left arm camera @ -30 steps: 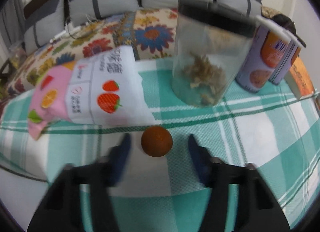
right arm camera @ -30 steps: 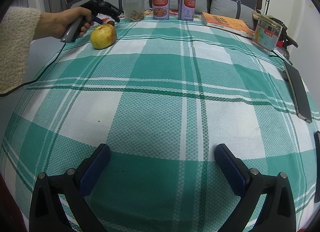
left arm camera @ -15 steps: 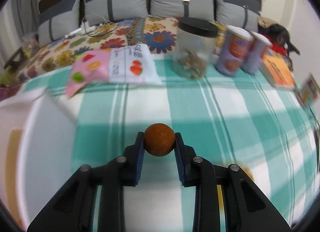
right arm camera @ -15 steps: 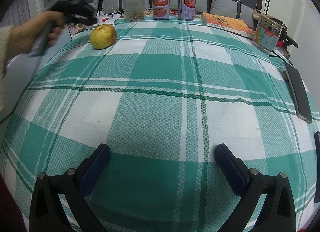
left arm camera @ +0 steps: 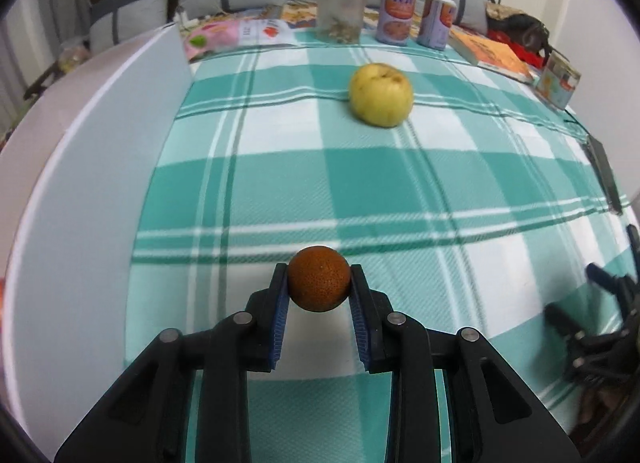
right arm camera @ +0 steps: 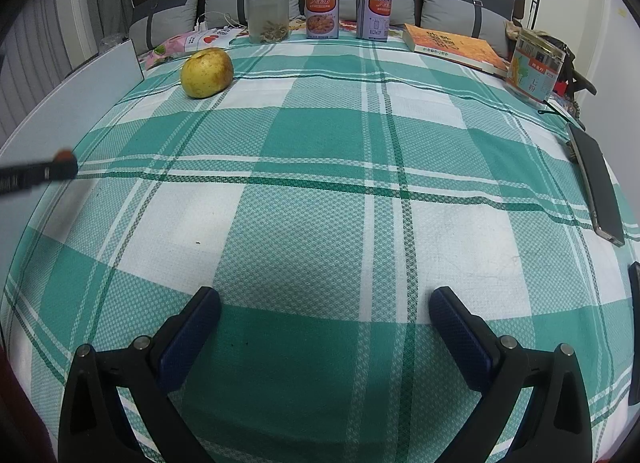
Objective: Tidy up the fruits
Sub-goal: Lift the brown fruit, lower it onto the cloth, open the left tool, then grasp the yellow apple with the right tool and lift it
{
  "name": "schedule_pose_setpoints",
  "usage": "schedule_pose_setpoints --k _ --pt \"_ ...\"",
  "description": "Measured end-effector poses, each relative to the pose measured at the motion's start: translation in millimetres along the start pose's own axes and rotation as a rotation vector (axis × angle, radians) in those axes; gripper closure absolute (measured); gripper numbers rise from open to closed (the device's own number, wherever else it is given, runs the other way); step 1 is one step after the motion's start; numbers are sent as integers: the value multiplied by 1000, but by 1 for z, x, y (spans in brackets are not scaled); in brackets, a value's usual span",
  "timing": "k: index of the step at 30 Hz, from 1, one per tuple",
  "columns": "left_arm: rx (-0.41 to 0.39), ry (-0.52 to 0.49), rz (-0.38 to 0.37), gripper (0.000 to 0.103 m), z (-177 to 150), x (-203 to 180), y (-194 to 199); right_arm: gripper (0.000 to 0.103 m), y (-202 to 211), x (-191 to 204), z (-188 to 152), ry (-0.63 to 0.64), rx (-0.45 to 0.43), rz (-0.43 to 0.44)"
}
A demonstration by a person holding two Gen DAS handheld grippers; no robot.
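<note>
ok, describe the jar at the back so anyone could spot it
Far edge of the green plaid cloth, in front of the grey cushions: a row of containers. The jar is leftmost, clear with a dark lid, dried bits inside; the two cans beside it are opaque and printed.

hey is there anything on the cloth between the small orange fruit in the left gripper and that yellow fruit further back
Nothing visible. The left gripper is shut on the small orange fruit, and only bare checked tablecloth lies between it and the yellow fruit. The jar, cans and book stand behind the yellow fruit.
</note>
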State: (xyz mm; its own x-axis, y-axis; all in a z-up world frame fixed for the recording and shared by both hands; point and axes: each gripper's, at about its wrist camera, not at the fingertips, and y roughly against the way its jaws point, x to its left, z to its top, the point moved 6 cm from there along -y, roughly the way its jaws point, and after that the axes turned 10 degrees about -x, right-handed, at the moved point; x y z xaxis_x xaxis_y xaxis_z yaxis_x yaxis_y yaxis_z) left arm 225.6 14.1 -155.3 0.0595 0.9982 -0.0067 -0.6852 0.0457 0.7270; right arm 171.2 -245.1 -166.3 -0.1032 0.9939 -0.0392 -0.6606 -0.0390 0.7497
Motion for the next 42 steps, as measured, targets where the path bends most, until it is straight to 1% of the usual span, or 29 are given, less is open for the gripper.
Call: schedule_pose_setpoints --k 1,2,3,5,6,7,9,11,13,15,16,18,19,22,23,25,27,30,33,35,38,40,42 --pt "-11 -5 20 70 -4 2 -2 0 0 0 0 0 0 0" --pt "-17 -6 25 59 -8 2 -3 0 0 0 0 0 0 0" --pt "-19 -8 31 39 -11 3 -4 0 0 0 0 0 0 0" --pt "-25 -18 57 19 -19 7 -8 0 0 0 0 0 0 0" --pt "-26 -25 74 18 -23 9 -9 0 0 0 0 0 0 0" --pt "-37 -16 73 18 -26 11 -10 0 0 0 0 0 0 0" --pt "-53 28 71 11 -30 17 -9 0 0 0 -1 0 0 0" --pt "-66 64 63 9 -32 22 -9 0 0 0 -1 -1 0 1" --pt "-64 59 64 8 -31 22 -10 0 0 0 0 2 8 0" --pt "-64 62 63 8 -32 22 -10 0 -3 1 5 13 63 5" --pt "-64 60 63 7 -32 22 -9 0 -2 2 13 7 59 19" --pt "-64 61 64 7 -32 22 -10 0 -1 12 39 18 -4 79" --pt "-64 62 64 7 -32 22 -10 0 -6 22 56 42 -20 107" --pt "-64 61 64 7 -32 22 -10 0 -33 56 104 92 -27 223" --pt "-64 62 64 7 -32 22 -10 0 -44 65 117 97 -24 247" --pt "-63 62 65 7 -32 22 -10 0 -70 84 145 93 -16 268" --pt "-63 61 65 7 -32 22 -10 0 -97 102 166 92 0 273" --pt "-63 61 66 7 -32 22 -10 2 -134 123 181 69 64 267" --pt "-63 61 67 6 -32 22 -10 16 -159 137 184 67 113 248" --pt "-63 62 67 6 -32 22 -10 39 -170 137 180 75 156 216" --pt "-63 61 67 6 -32 22 -10 39 -167 128 181 44 162 221" --pt "-63 61 67 6 -32 22 -10 39 -153 117 179 32 154 230" --pt "-63 61 67 6 -32 22 -10 39 -135 107 175 30 156 260"
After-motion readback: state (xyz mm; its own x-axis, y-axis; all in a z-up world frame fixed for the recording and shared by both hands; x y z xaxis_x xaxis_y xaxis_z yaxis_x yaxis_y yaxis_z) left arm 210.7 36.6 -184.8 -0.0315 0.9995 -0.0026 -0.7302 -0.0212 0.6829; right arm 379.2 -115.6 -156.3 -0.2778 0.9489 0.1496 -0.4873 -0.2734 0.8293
